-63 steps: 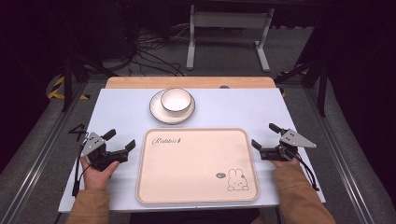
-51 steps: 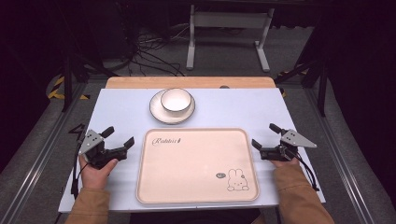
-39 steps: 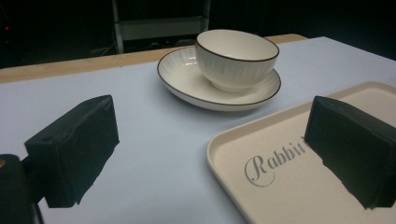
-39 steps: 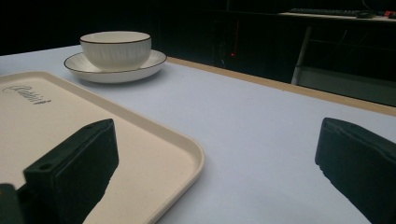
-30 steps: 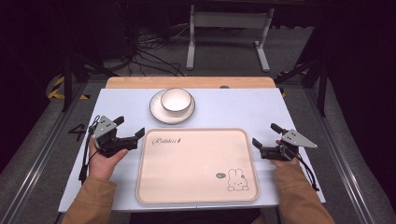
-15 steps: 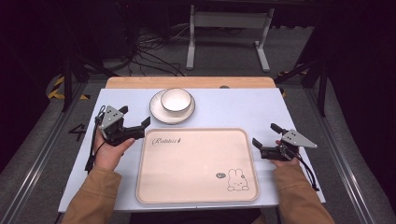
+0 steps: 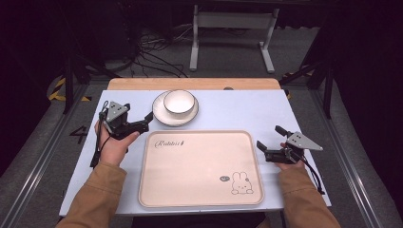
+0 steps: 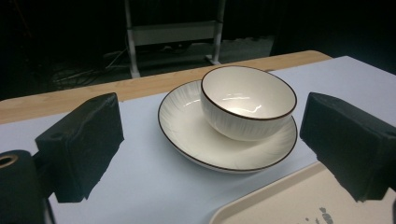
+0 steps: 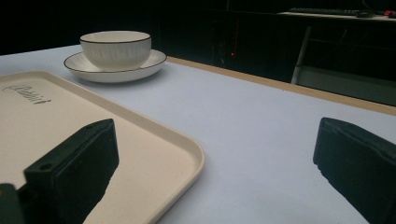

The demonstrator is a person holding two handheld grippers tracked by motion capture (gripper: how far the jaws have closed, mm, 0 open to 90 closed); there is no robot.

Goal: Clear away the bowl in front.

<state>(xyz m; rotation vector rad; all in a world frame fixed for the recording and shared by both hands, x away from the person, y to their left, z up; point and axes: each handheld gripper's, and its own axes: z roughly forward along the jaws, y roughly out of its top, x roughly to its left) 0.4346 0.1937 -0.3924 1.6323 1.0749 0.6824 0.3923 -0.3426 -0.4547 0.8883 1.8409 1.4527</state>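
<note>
Left tongs (image 7: pixel 142 121) gape wide, pointed at the white bowl (image 7: pixel 179 100) sitting in its saucer (image 7: pixel 161 113) at the bench's (image 7: pixel 237 107) far middle, nothing between them. Near side, the cream tray (image 7: pixel 199 166) lies bare; right tongs (image 7: pixel 270 142) hover released at its right edge.

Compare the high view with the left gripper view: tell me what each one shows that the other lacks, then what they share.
High view alone: the right gripper, open, beside the tray's right edge, both of the person's hands and tan sleeves, and the rabbit drawing on the tray.

Left gripper view alone: a close look into the bowl's glossy inside and the fine ribbing on its outer wall, framed by the open left gripper.

Shared: the bowl sitting on the plate, the tray and the pale blue table.
</note>
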